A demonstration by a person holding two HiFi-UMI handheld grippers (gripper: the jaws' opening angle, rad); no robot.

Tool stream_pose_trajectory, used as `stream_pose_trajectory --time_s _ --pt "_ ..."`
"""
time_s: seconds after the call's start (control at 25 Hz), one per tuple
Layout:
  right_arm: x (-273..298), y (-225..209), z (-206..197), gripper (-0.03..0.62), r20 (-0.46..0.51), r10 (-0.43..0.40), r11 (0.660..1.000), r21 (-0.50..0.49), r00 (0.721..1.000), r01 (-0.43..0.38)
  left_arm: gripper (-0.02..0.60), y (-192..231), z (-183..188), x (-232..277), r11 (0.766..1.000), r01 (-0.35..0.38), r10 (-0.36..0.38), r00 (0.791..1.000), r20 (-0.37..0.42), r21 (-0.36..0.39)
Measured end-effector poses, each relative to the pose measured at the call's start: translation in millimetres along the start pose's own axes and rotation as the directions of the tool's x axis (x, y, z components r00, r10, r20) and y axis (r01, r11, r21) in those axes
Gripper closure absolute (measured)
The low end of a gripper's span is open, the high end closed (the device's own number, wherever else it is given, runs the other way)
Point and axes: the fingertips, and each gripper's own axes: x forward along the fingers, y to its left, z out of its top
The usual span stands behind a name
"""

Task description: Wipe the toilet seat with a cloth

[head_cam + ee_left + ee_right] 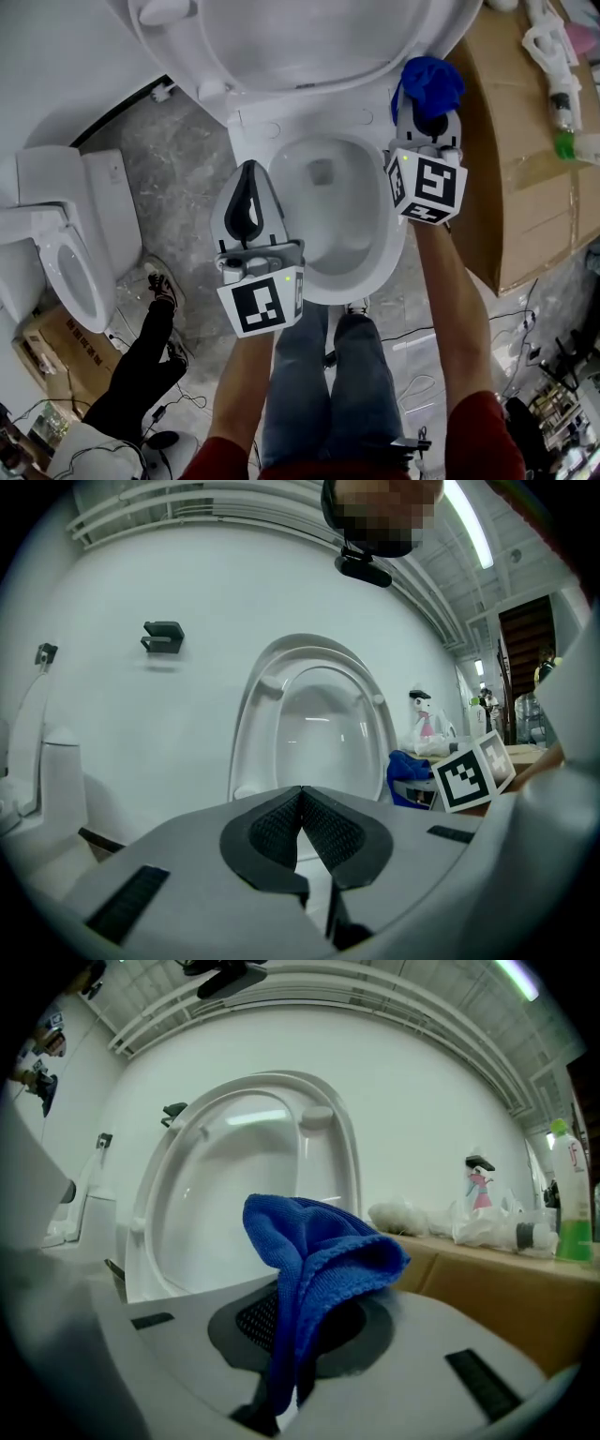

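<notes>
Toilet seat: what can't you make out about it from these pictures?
- Head view: the raised seat and lid are cut off by the top edge.
- Head view: the bowl rim is partly covered by the left gripper and right gripper.
- Right gripper view: the blue cloth hides the seat's lower part.
- Stains: too small to tell.

cloth point(431, 80) in right gripper point(425, 117) | right of toilet bowl point(373, 272)

A white wall point(122, 733), grey marbled floor point(187, 159), cardboard box point(525, 197) alongside.
</notes>
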Motion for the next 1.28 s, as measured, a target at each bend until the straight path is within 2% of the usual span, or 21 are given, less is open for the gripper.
stream_pose_trajectory --time_s 0.24,0.64,0.8,1.04,1.16,1.28 --pt "17 18 -61 0.540 -0.150 0.021 1.000 0.016 0.988 -0.019 0.566 8 -16 -2 1.000 -0.001 0.001 1.000 -0.025 -0.013" --pt "33 41 -87 0.540 -0.201 0.015 0.999 0.053 0.980 -0.005 0.566 33 -28 -3 0.999 -0.024 0.024 0.999 -0.034 -0.022" --pt "35 80 -96 0.540 -0.230 0.070 0.993 0.106 0.971 -0.047 0.566 41 -24 -2 0.999 -0.034 0.033 0.999 -0.028 -0.027" --pt "35 154 -96 0.540 -0.249 0.209 0.973 0.147 0.946 -0.177 0.566 51 -18 -6 0.999 -0.044 0.044 0.999 -0.019 -0.025" --pt "36 171 -94 0.540 -0.255 0.251 0.963 0.162 0.934 -0.215 0.566 54 -16 -8 0.999 -0.049 0.048 0.999 -0.017 -0.023" --pt "34 172 -92 0.540 -0.262 0.257 0.961 0.167 0.930 -0.218 0.566 53 -12 -10 0.998 -0.049 0.048 0.999 -0.015 -0.025"
